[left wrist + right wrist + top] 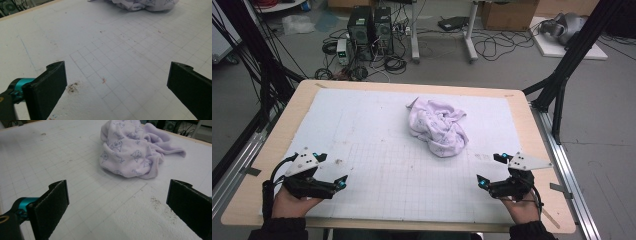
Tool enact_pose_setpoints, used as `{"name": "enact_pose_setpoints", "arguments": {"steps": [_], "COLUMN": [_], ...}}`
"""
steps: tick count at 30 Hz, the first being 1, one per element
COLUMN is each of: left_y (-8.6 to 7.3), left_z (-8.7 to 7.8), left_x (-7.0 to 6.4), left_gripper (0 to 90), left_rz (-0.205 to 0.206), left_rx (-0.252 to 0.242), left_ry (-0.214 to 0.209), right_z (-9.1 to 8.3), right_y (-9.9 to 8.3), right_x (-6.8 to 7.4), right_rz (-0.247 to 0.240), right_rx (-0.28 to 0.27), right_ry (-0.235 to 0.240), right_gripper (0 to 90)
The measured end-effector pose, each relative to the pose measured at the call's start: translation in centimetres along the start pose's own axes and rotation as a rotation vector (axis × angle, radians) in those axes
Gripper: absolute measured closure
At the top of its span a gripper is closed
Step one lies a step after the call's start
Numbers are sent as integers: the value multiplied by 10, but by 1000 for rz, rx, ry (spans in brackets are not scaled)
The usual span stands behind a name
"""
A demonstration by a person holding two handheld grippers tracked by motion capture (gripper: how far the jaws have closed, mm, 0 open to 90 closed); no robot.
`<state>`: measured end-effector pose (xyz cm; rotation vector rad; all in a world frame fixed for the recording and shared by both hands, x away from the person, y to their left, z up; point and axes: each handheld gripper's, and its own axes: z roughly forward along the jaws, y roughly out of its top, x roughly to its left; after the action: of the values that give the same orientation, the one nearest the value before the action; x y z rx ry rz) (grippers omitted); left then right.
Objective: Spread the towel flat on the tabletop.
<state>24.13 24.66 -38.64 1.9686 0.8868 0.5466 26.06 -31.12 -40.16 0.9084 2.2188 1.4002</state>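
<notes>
A crumpled pale lilac cloth (437, 126) with a small printed pattern lies in a heap on the white gridded mat (377, 150), right of centre and toward the far side. It appears close ahead in the right gripper view as the cloth (132, 150), and at the top edge of the left gripper view as the cloth (142, 4). My left gripper (333, 170) rests near the front left corner, open and empty. My right gripper (490, 169) sits near the front right, open, with nothing between its jaws, a short way in front of the cloth.
The mat covers a wooden table (532, 130) with bare edges. Dark crumbs mark the mat (73, 87) by the left jaw and near the right jaw (156, 202). Beyond the table are computer towers (369, 25), cables and black frame legs (562, 75).
</notes>
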Motion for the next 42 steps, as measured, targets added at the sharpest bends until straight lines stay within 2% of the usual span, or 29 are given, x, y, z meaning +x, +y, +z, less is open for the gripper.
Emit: {"name": "enact_pose_setpoints", "arguments": {"steps": [17, 22, 30, 32, 36, 37, 38, 41, 42], "left_y": [1, 0, -1, 0, 3, 6, 6, 9, 10], "left_z": [1, 3, 8, 9, 13, 17, 17, 21, 22], "left_x": [-1, -2, -3, -2, 1, 2, 2, 2, 2], "left_gripper": [31, 31, 31, 31, 32, 32, 31, 32, 32], "left_rz": [6, 6, 4, 6, -12, -21, -21, -19, -16], "left_rx": [2, 5, 13, 18, 13, 10, 10, 9, 9], "left_ry": [-4, -7, -9, -6, -10, -10, -10, -12, -11], "right_z": [-1, 2, 10, 16, 19, 23, 23, 34, 34], "right_y": [-1, 0, 5, 10, 18, 27, 27, 45, 45], "right_x": [1, 1, -6, -10, -14, -16, -16, -20, -20], "right_rz": [4, -4, 14, 21, 18, 17, 17, -6, -6], "right_rx": [1, 1, 4, 29, 27, 26, 26, 24, 24], "right_ry": [0, 4, 12, 16, 23, 29, 29, 41, 41], "right_gripper": [34, 34, 35, 35, 46, 49, 49, 54, 54]}}
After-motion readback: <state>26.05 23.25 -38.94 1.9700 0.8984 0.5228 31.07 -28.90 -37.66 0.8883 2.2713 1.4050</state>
